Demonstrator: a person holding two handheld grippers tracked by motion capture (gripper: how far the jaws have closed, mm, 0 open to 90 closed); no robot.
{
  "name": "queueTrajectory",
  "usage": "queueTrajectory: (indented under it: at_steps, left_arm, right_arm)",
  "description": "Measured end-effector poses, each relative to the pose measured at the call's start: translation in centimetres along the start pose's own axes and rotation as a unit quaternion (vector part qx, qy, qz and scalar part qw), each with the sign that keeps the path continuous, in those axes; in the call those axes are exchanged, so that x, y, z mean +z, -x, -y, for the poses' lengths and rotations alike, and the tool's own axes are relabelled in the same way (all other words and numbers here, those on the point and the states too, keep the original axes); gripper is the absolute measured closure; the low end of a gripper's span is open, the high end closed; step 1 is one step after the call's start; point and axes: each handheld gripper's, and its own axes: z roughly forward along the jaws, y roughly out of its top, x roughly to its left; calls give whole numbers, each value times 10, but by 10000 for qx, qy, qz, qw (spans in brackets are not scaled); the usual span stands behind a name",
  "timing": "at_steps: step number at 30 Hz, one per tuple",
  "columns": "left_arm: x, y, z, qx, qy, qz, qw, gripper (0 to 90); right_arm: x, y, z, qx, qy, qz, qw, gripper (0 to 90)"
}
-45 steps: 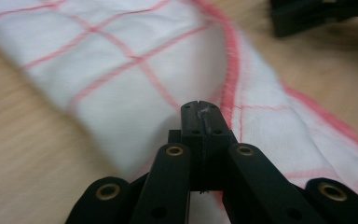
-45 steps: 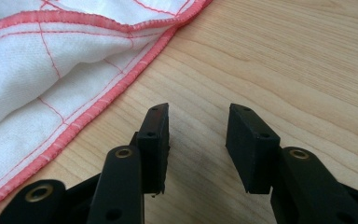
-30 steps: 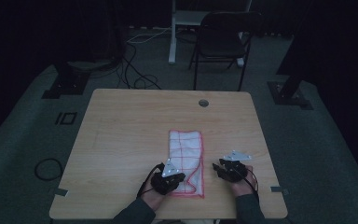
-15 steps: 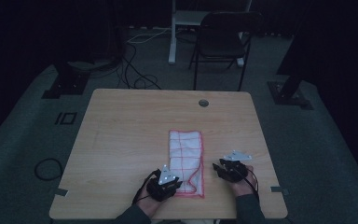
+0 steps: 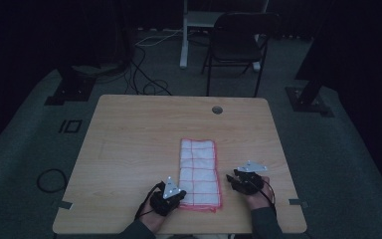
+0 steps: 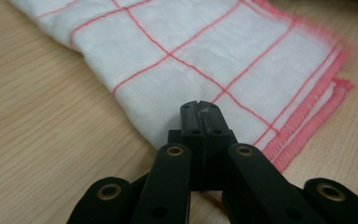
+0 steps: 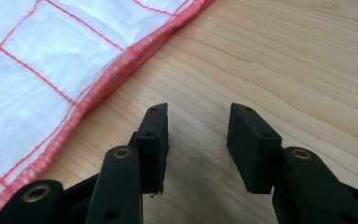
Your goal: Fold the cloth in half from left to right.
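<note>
Red-checked white cloth lying folded lower centre on wooden table, left gripper having just been closing, now pinching cloth's near edge, right gripper hovering with jaws parted over bare wood beside red hem.

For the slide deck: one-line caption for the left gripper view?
Left gripper, jaws shut, at the folded edge of a white red-checked cloth.

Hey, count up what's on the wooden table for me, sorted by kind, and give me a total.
Folded white cloth with red grid lines: 1
Handheld black two-jaw grippers: 2, the left gripper and the right gripper
Round cable hole in the tabletop: 1
Total: 4
</note>
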Motion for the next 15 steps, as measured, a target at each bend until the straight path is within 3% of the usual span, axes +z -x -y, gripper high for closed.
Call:
queueTrajectory:
  at_steps: [6, 10, 15]
  left_arm:
    - [-18, -10, -2, -169, 236, -70, 9996, 900]
    - [-21, -15, -2, -170, 257, -122, 9995, 898]
    - [-24, -23, -3, -314, 328, -245, 9987, 851]
  right_arm:
    - [0, 1, 0, 6, 9, 11, 10000, 583]
    - [1, 1, 0, 17, 17, 7, 10000, 582]
    - [1, 1, 0, 21, 16, 16, 10000, 578]
